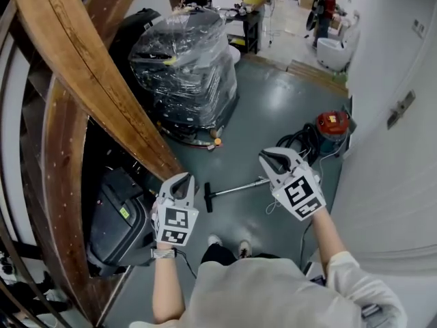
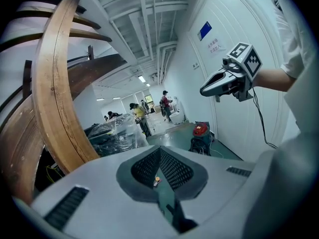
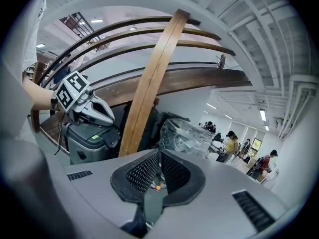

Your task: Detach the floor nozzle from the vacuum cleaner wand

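– Floor nozzle (image 1: 208,197) first: where does it lie?

– On the grey floor (image 1: 273,101), near the centre of the head view and a little below the middle. It looks still joined to the left end of the wand (image 1: 239,188), forming a small T.

– And the rest, biggest first?

– A curved wooden beam (image 1: 82,60) sweeps across the upper left of the frame. Right of it, at top centre, stands a load wrapped in clear film (image 1: 184,60). A black unit (image 1: 119,217) sits under the beam at lower left. The red vacuum cleaner (image 1: 332,124) is at middle right by the white wall, with its black hose (image 1: 300,142) coiled beside it. From there the wand runs leftward and slightly down, flat on the floor.

– Why flat, do you think?

– My guess is that it lies that way so the nozzle end is nearest the person's shoes (image 1: 229,244) and both tools can reach it.

– The grippers?

– The left gripper (image 1: 183,181) hangs left of the nozzle and the right gripper (image 1: 274,159) right of it. Both are held high above the floor and touch nothing. Each one's own view shows its pads pressed together with nothing between them. Both point forward and somewhat down, so I read this as the approach, with no reason to spread the jaws yet. Probably one will steady the wand while the other pulls the nozzle off.
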Demonstrator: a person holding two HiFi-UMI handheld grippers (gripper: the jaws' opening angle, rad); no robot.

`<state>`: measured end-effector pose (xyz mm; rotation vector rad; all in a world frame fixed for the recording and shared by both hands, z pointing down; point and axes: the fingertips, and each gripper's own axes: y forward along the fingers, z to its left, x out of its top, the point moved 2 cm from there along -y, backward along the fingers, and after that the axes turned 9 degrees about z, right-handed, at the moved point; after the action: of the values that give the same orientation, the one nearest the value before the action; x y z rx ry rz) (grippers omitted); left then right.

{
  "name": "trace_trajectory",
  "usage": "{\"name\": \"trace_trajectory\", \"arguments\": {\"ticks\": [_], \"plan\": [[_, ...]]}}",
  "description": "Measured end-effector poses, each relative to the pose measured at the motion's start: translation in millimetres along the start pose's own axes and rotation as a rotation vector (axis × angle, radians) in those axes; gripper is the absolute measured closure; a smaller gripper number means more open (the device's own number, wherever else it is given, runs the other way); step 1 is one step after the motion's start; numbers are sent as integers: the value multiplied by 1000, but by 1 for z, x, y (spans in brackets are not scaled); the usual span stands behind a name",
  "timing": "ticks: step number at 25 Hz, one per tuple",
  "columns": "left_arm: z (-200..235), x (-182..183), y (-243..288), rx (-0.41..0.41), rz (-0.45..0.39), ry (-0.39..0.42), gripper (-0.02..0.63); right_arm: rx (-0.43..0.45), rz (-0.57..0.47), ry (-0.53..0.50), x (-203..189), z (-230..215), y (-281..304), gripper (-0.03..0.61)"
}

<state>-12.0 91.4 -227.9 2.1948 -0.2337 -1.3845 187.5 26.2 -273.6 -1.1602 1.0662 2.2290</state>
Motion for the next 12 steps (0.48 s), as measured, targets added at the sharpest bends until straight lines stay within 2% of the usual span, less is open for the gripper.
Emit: {"name": "trace_trajectory", "arguments": {"ticks": [12], "plan": [[32, -2, 58, -72, 2, 9, 614, -3, 64, 21, 1, -14, 55, 545]]}}
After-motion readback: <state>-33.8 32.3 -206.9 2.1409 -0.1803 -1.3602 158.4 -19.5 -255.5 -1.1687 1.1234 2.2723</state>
